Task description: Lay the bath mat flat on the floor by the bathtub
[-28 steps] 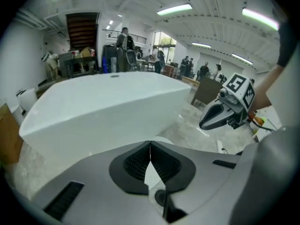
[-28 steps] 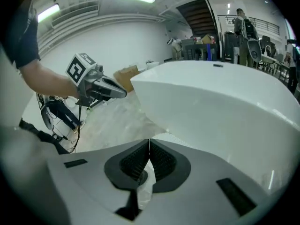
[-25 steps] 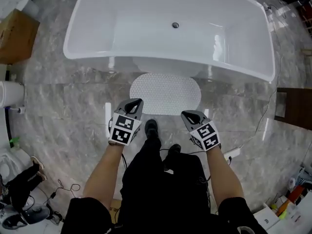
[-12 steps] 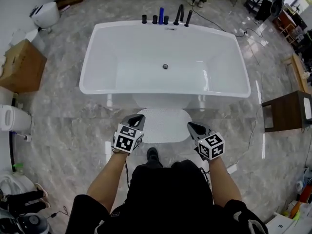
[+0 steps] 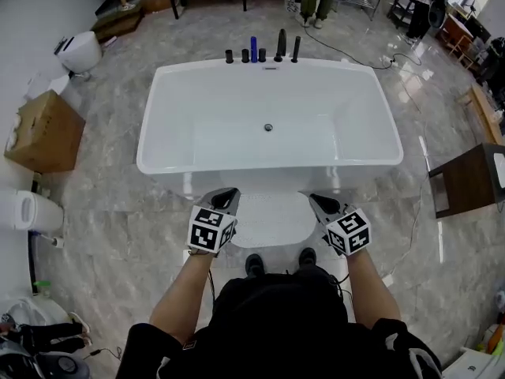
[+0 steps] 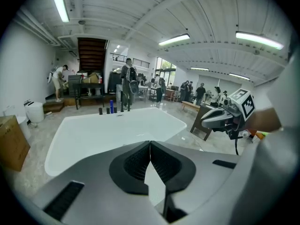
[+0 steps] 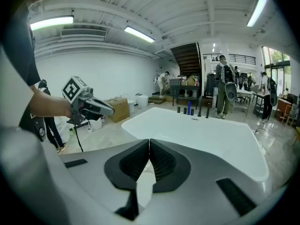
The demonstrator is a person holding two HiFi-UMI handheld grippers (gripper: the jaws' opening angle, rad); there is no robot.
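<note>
White bath mat (image 5: 269,220), grey marbled floor (image 5: 110,212)

Grey marble floor (image 5: 102,204), ceiling strip lights (image 6: 59,3)

bath mat (image 5: 273,219) flat beside bathtub (image 5: 237,167) | left gripper (image 5: 228,193), right gripper (image 5: 316,200) at its sides

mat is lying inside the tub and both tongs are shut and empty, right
Not quite. The mat lies flat on the floor beside the tub, not inside it, as the head view shows. The left tongs and right tongs are indeed shut and empty.
</note>
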